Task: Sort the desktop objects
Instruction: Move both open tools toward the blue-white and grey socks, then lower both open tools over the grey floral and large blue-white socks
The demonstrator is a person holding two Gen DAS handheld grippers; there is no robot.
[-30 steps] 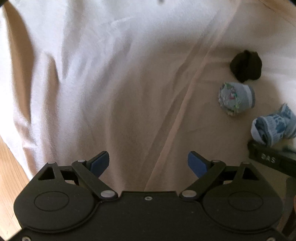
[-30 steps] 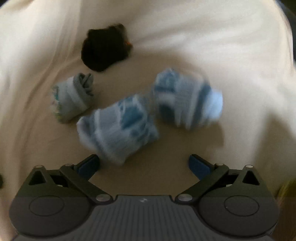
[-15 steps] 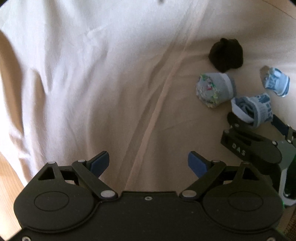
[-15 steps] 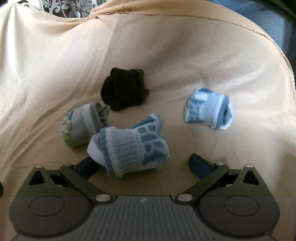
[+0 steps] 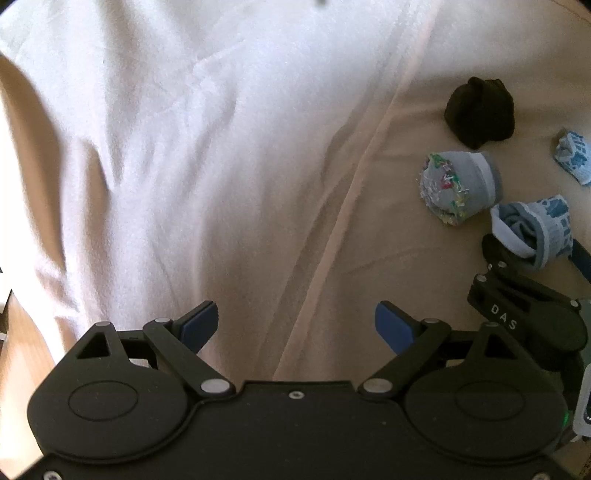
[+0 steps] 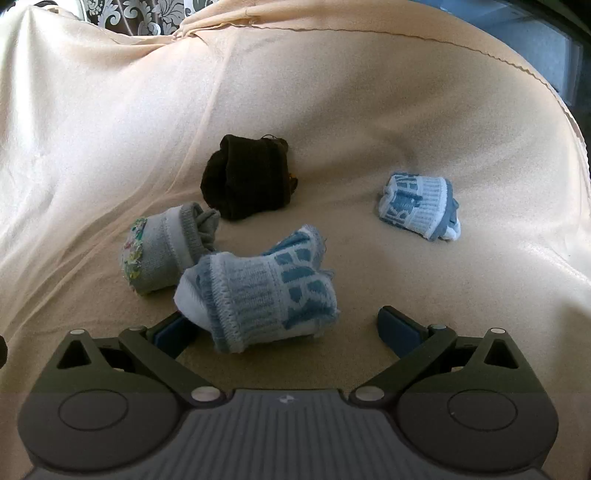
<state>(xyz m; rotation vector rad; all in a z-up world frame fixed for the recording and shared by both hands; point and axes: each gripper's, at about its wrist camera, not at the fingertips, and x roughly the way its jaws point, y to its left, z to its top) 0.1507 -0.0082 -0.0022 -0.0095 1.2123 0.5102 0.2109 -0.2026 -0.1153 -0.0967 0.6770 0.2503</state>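
Note:
Four rolled sock bundles lie on the cream cloth (image 6: 332, 92). The black one (image 6: 247, 177) is farthest, and a grey one with colourful threads (image 6: 166, 251) lies left of centre. A blue-and-white bundle (image 6: 421, 206) rests apart at the right. My right gripper (image 6: 284, 326) is open around a second blue-and-white bundle (image 6: 258, 291), which sits against the left finger, well clear of the right pad. My left gripper (image 5: 295, 317) is open over bare cloth, with the black (image 5: 480, 110), grey (image 5: 458, 184) and blue (image 5: 532, 229) bundles to its upper right.
The cloth is creased, with a long fold (image 5: 351, 184) running diagonally. Wooden floor (image 5: 22, 339) shows past the cloth's left edge. A patterned dark surface (image 6: 140, 11) shows beyond the far edge, and a dark window or screen (image 6: 554, 48) at the top right.
The right wrist view has tilted up and steadied, and the far blue bundle now lies apart at the right. The left gripper shifted sideways, bringing the socks and right gripper further into its view.

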